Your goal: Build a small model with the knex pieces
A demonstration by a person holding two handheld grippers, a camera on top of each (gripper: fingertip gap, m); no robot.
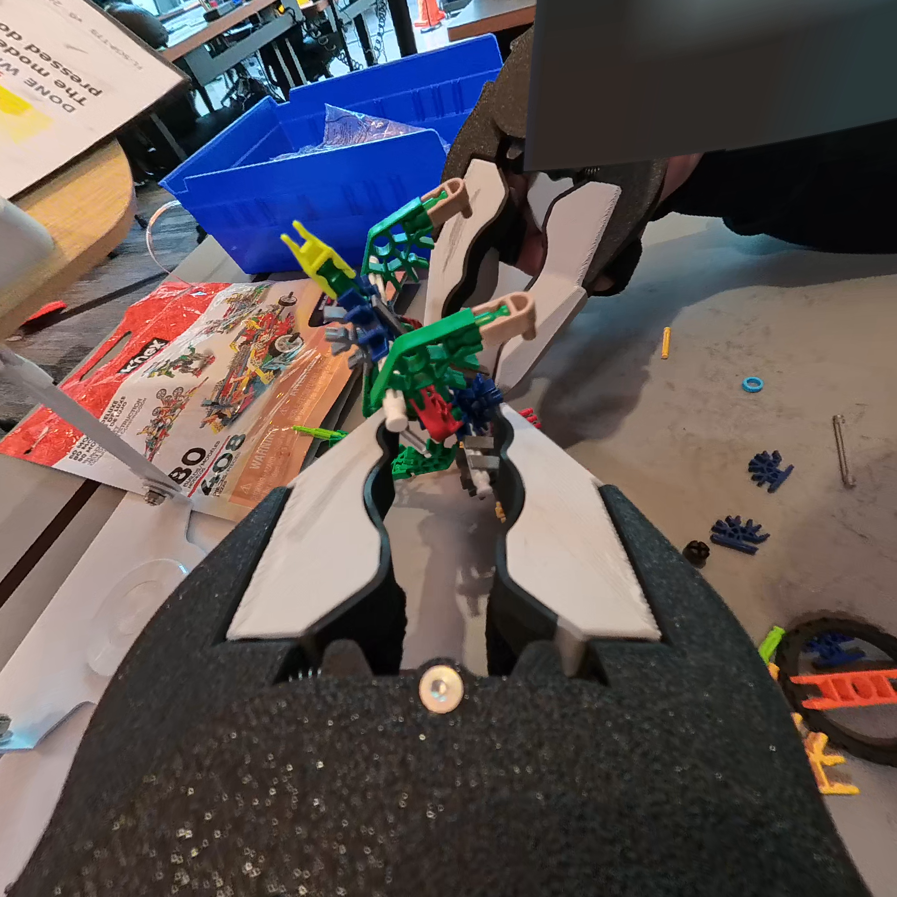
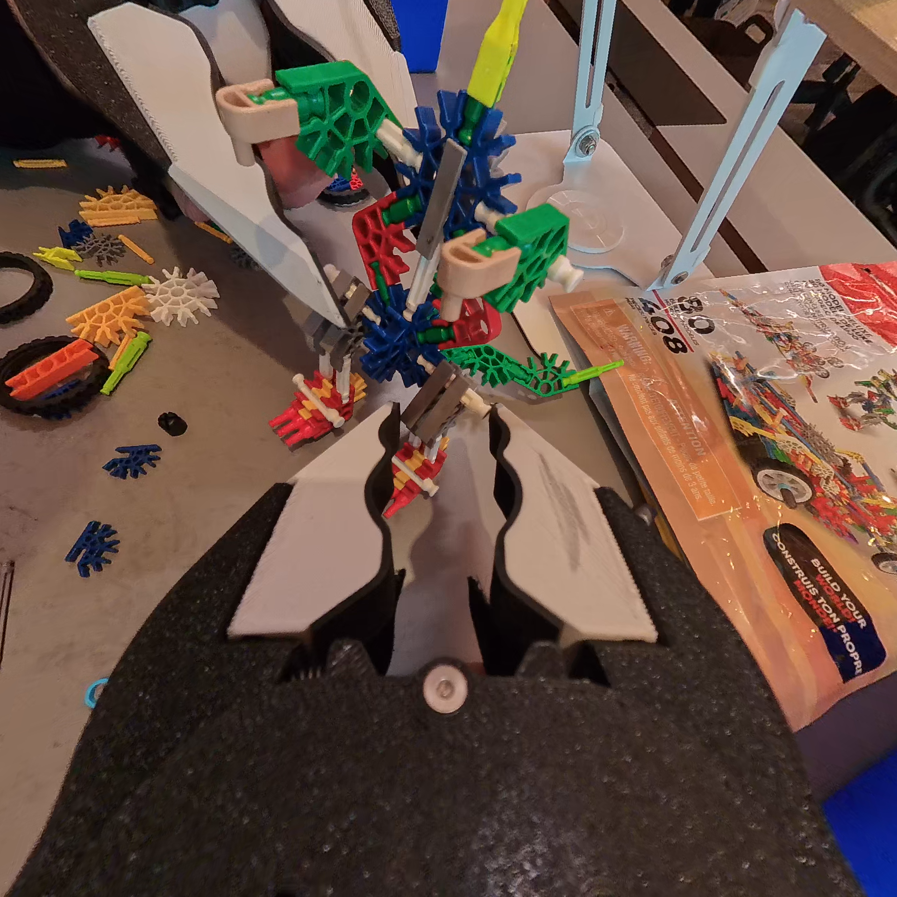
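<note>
Left tool [image 1: 444, 454] grips upright toy model [image 1: 417, 349]

yellow rod [image 2: 495, 53] cut off, bin [image 2: 864, 844] cropped

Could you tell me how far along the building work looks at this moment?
Done: a multicoloured plastic rod-and-connector model is assembled, with red-and-yellow feet. In hand: the left gripper and right gripper both bracket its lower part; a firm grip is unclear. Left: loose blue connectors and black tyres lie unused on the grey table.
</note>
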